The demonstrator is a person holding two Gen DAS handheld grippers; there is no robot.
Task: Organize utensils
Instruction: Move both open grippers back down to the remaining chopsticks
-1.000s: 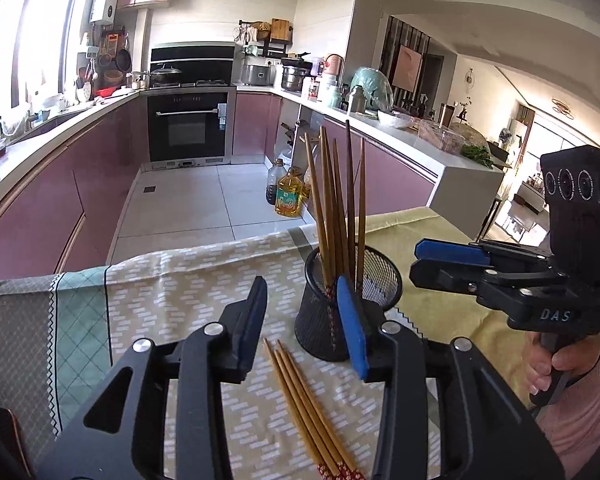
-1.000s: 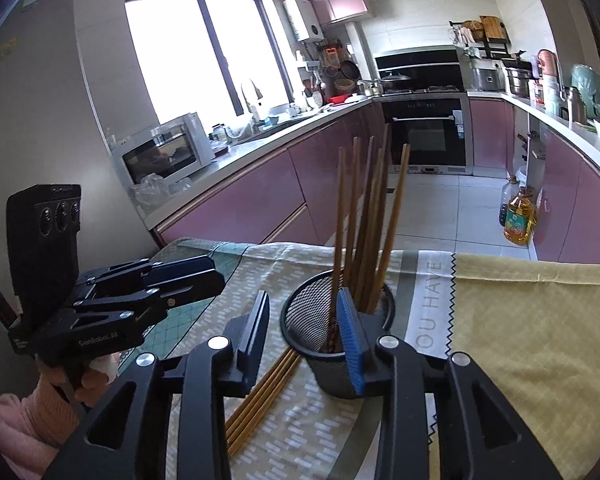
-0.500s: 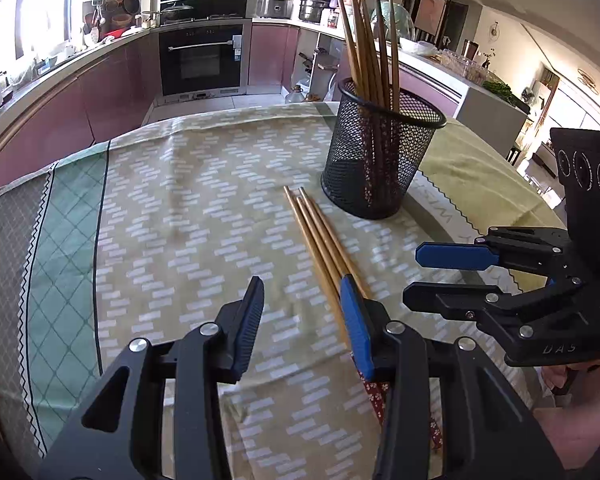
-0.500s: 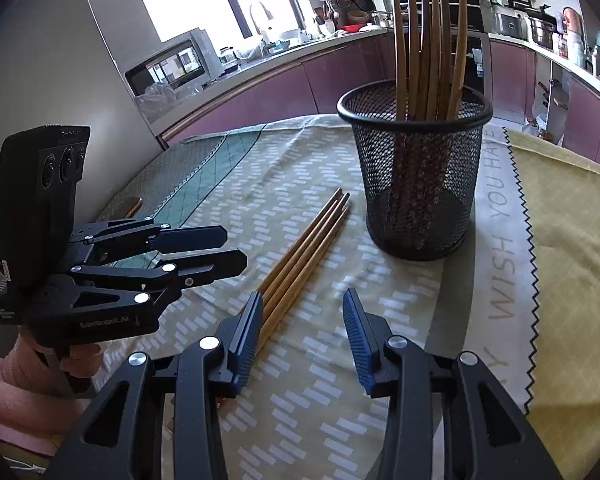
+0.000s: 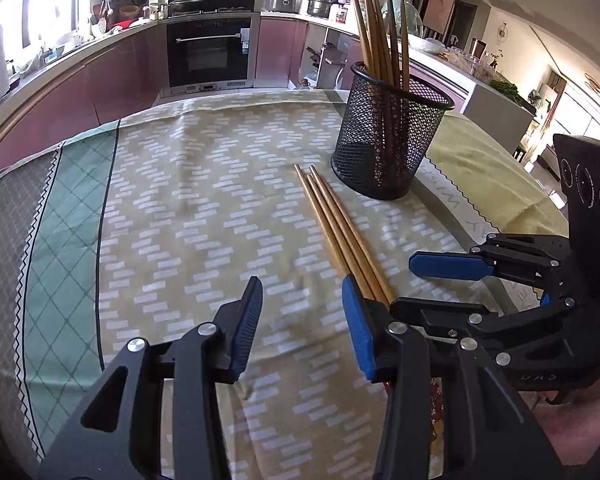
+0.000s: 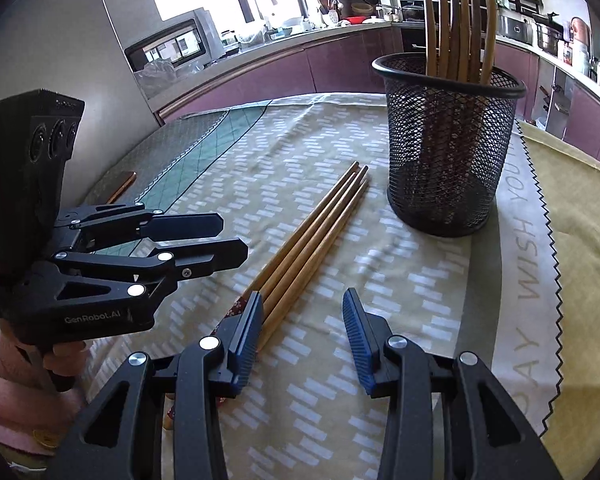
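Observation:
Several loose wooden chopsticks [image 5: 336, 224] [image 6: 316, 236] lie side by side on the patterned tablecloth, their tips pointing at a black mesh cup [image 5: 388, 140] [image 6: 448, 152]. The cup stands upright with several more chopsticks in it. My left gripper [image 5: 302, 300] [image 6: 232, 238] hangs open low over the cloth, nothing between its pads; the loose chopsticks run under its right finger. My right gripper [image 6: 303, 312] [image 5: 424, 286] is open too, empty, with the same chopsticks beside its left finger. The chopsticks' decorated near ends are partly hidden by the fingers.
The tablecloth [image 5: 172, 208] covers a round table; its green band lies to the left. A thin brown object [image 6: 122, 188] rests near the table's left edge. A hand in a pink sleeve [image 6: 16, 392] holds the left gripper. Kitchen counters and an oven [image 5: 208, 52] stand beyond.
Both grippers have come down towards the table and tipped downwards, so the cup now stands ahead of them and the loose chopsticks reach their fingertips. Their jaws look unchanged.

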